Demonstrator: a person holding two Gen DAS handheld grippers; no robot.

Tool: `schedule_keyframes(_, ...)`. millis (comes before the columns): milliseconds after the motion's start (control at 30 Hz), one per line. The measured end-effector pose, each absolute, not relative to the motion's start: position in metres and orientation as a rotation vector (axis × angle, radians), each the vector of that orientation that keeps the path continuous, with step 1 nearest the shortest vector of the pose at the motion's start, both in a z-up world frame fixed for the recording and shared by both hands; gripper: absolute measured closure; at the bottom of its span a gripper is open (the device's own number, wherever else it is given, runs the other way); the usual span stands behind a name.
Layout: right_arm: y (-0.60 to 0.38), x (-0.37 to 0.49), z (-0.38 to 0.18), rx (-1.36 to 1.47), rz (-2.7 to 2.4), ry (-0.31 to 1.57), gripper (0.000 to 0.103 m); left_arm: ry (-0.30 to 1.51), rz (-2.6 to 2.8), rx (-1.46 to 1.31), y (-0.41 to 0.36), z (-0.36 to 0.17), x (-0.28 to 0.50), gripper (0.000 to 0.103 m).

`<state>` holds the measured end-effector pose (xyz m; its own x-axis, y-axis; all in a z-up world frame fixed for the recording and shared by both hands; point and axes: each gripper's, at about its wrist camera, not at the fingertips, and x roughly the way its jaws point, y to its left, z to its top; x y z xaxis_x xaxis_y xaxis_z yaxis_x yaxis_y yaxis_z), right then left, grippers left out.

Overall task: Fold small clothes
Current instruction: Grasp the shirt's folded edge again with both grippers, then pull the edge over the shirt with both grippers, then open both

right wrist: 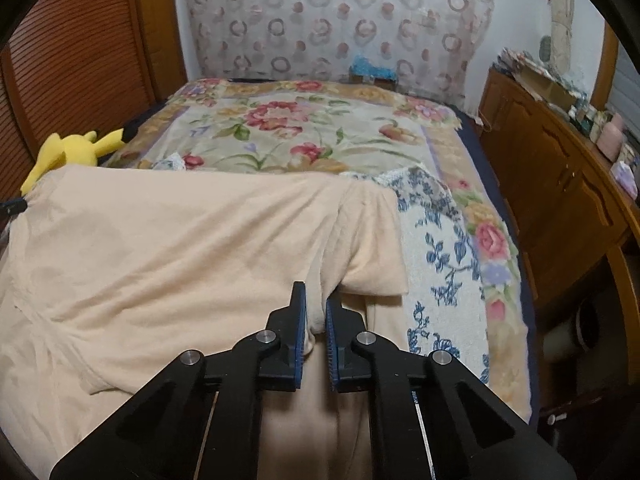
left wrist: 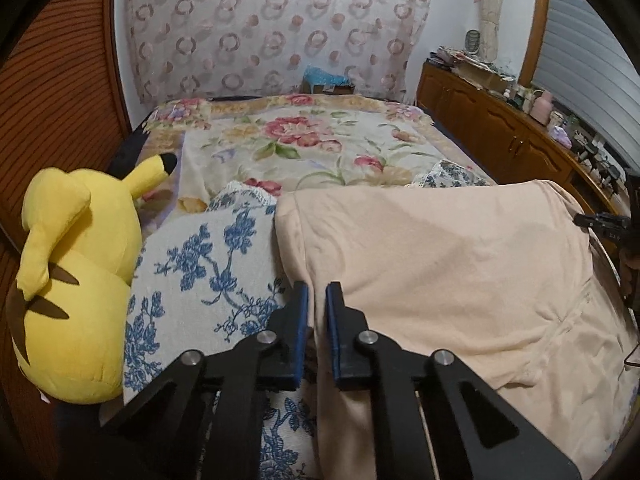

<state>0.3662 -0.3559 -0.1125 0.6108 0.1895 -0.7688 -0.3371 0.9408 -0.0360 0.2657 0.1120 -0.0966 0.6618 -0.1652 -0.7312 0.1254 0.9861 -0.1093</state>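
You face a bed with a floral blanket (left wrist: 304,140) running to a sheer curtain (left wrist: 272,24) patterned with rings. On your right stands a cluttered wooden cabinet (right wrist: 560,184); on your left, a louvered wooden door (right wrist: 76,60).

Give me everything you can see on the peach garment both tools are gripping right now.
The plain peach soft-knit garment is stretched wide between the left tool, shut on its left edge, and the right tool, shut on a bunched fold beside a short sleeve. It looks like a thin, lightly wrinkled top with a curved seam visible. It hangs raised over the blue-floral white towel on the bed; whether it touches it is unclear.
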Motion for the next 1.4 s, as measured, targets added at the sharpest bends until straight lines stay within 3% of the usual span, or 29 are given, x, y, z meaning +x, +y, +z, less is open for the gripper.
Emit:
schedule_keyframes(867,-0.376,0.296,-0.008,-0.122,0.333,0.591,0.099,0.609,-0.171,-0.085,0.108,-0.024,0.205,0.100)
schedule_keyframes(1400,-0.370,0.282,0.000,-0.156,0.333,0.599,0.099,0.676,-0.127,0.020,0.110,-0.021,0.218,0.101)
